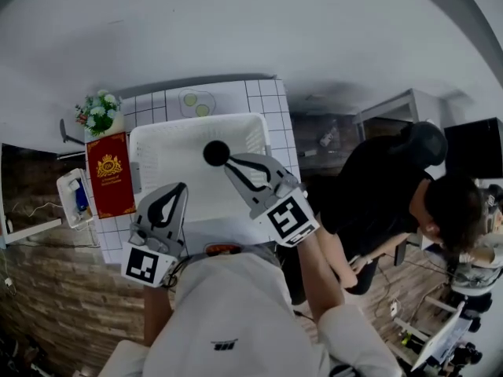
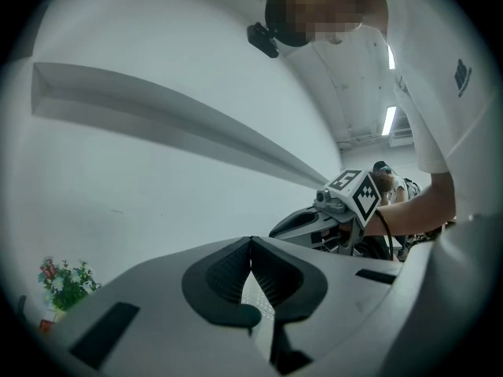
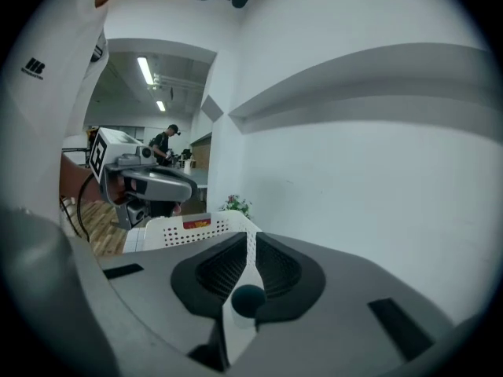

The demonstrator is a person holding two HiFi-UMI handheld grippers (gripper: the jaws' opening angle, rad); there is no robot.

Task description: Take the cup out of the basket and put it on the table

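White shirt (image 1: 236, 312) in foreground. Over the basket (image 1: 196, 121) at the desk's (image 1: 263, 93) near edge, left gripper (image 1: 179, 188) and right gripper (image 1: 230, 162) hover, jaws pressed together, empty. The right tip sits beside the cup (image 1: 216, 153), probably lining up a grasp.

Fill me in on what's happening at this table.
A person stands over a white basket on a tiled table, with a gripper in each hand. The right gripper has its jaws together and points at a dark round thing in the basket, probably the cup. Whether it touches that thing cannot be told. The left gripper, also shut and empty, hovers by the basket's near edge. The cup is not out yet.
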